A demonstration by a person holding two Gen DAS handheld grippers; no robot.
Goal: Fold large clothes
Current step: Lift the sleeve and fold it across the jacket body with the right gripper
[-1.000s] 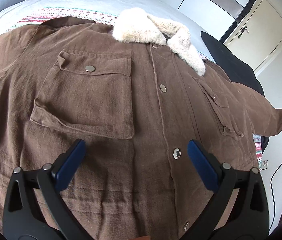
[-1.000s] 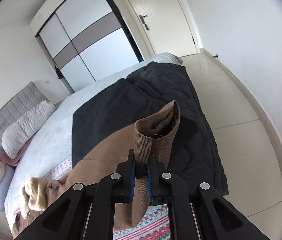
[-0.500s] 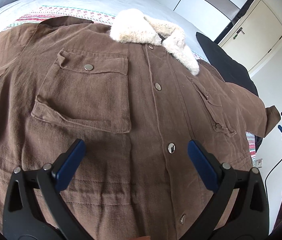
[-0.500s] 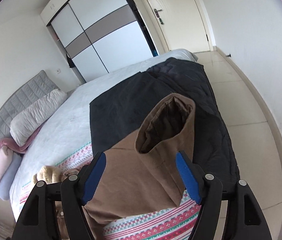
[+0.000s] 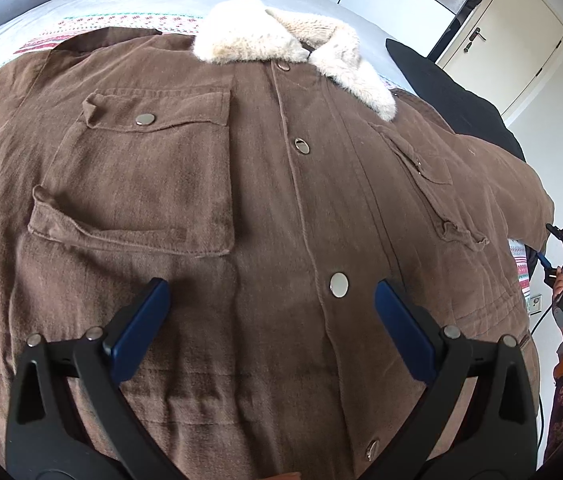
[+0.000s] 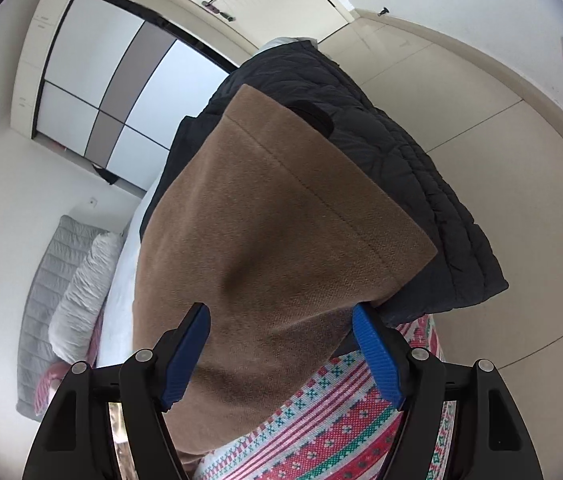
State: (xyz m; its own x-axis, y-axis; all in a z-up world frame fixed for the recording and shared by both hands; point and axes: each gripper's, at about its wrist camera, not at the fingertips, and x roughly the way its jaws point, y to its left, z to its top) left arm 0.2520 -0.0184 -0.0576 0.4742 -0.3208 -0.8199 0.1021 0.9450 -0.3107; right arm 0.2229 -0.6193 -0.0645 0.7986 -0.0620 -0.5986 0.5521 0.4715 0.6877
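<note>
Clearly the coat [image 5: 241,208] lay spread on the bed [image 5: 129,4]; both the left gripper [image 5: 269,320] and right gripper [image 6: 281,352] gaped empty. Its sleeve [image 6: 281,216], overhanging the bed's edge, risked sliding floorward unless regripped.

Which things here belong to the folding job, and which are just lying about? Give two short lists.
Job: brown jacket; its sleeve; left tool, open over the jacket; right tool, open over the sleeve.

Lying about: black quilt; patterned blanket; pillows; wardrobe; door.
</note>
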